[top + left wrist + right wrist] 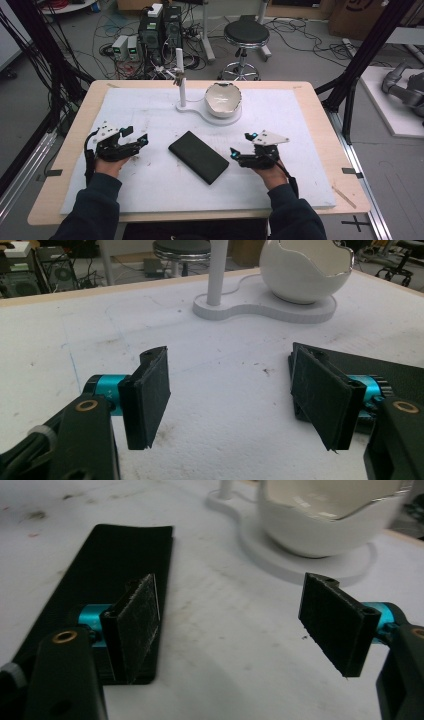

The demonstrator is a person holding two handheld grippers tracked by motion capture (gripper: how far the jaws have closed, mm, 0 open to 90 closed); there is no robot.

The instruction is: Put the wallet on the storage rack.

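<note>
On the white surface (150, 115), high view: flat black case (198, 156) lies diagonal between both hands, untouched, likely set central so either side can reach it. Left tool (136, 140) and right tool (235, 153) both point inward at it, released, holding nothing. Left gripper view: jaws apart over bare mat, case (385, 370) behind the right-hand jaw. Right gripper view: jaws apart, case (100, 580) behind the left-hand jaw, egg-shaped bowl (330, 515) on its stand beyond.
</note>
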